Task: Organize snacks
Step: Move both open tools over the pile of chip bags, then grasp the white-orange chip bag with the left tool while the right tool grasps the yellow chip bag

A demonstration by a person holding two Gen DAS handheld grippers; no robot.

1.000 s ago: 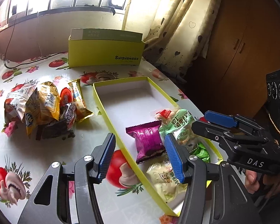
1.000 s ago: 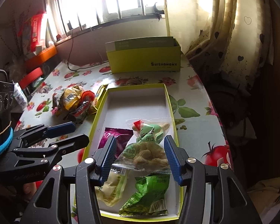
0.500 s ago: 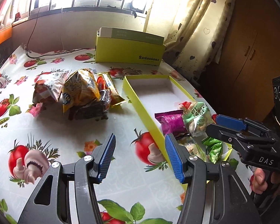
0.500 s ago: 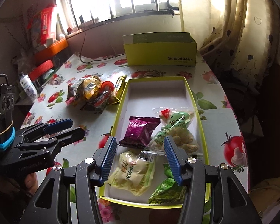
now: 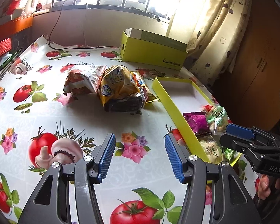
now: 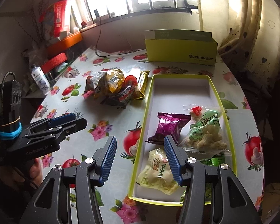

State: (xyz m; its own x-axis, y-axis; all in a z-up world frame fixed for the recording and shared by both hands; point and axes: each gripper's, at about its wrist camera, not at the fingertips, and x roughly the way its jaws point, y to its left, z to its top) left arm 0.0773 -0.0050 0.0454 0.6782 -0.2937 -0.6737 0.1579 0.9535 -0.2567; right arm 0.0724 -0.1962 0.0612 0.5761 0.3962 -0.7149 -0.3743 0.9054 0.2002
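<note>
A heap of loose snack packets (image 5: pixel 112 87) (image 6: pixel 117 87) lies on the tomato-print tablecloth, left of a shallow yellow-green tray (image 5: pixel 169 108) (image 6: pixel 145 115). Inside the tray lie a purple pack (image 6: pixel 169 127), a clear bag of peanuts (image 6: pixel 207 130), a pale yellow pack (image 6: pixel 158 171) and a green pack (image 6: pixel 214 160), partly hidden by a finger. My left gripper (image 5: pixel 139 137) (image 6: pixel 80 120) hangs open above bare tablecloth, nearer than the heap, with nothing in it. My right gripper (image 6: pixel 140 140) (image 5: pixel 225 135) stands open over the tray's near left rim, holding nothing.
An upright yellow-green carton (image 5: pixel 153 54) (image 6: pixel 181 53) stands at the back of the table. A black cable (image 5: pixel 80 47) runs along the far edge. A spray bottle (image 6: pixel 39 78) and clutter sit off the left side. The table's curved edge drops off at the right, by the curtain.
My left gripper has swung left from the tray to the tablecloth. My right gripper has drawn back and left from around the peanut bag, which stays in the tray. Both jaws stand equally wide.
</note>
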